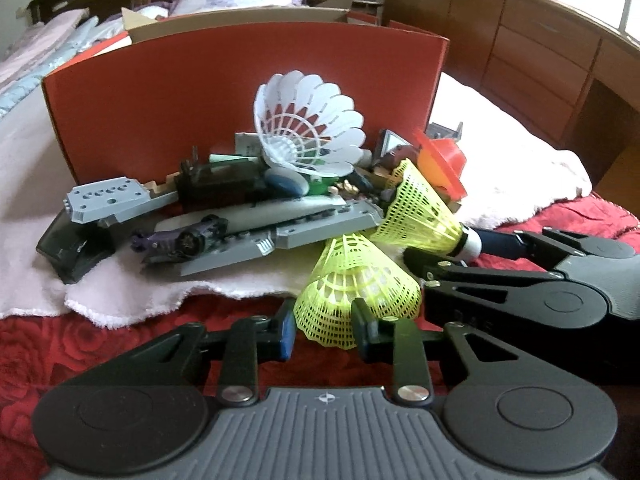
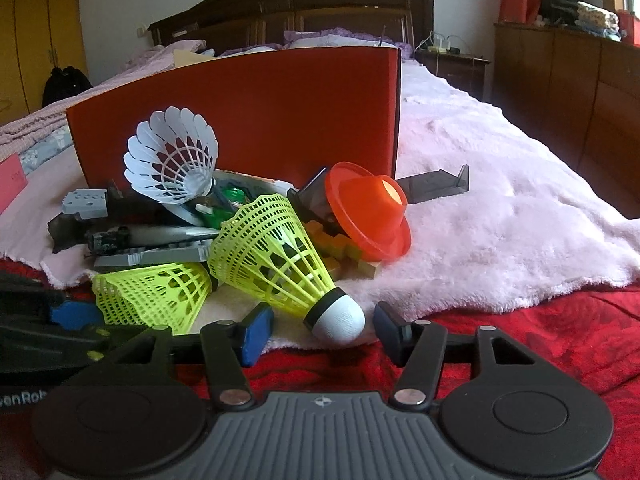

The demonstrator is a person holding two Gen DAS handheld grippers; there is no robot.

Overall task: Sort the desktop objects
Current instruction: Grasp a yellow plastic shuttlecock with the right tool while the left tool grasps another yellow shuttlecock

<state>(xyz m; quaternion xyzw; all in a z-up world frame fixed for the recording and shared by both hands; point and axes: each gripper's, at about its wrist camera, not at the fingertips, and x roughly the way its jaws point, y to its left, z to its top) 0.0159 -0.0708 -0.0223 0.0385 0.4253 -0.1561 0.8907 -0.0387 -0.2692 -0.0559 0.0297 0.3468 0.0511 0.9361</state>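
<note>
Left gripper (image 1: 322, 330) with jaws open, around the skirt rim of one yellow shuttlecock (image 1: 356, 284). Right gripper (image 2: 322, 330) also spread wide, white cork of second yellow shuttlecock (image 2: 280, 256) between, untouched, on the bed (image 2: 540, 344).

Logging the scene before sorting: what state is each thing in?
Left gripper: open, around a yellow shuttlecock's skirt.
Right gripper: open, white cork between fingers.
Left shuttlecock: lying down.
Right shuttlecock: lying, cork toward camera.
White shuttlecock: atop pile.
Orange cup: tipped.
Red box: upright.
</note>
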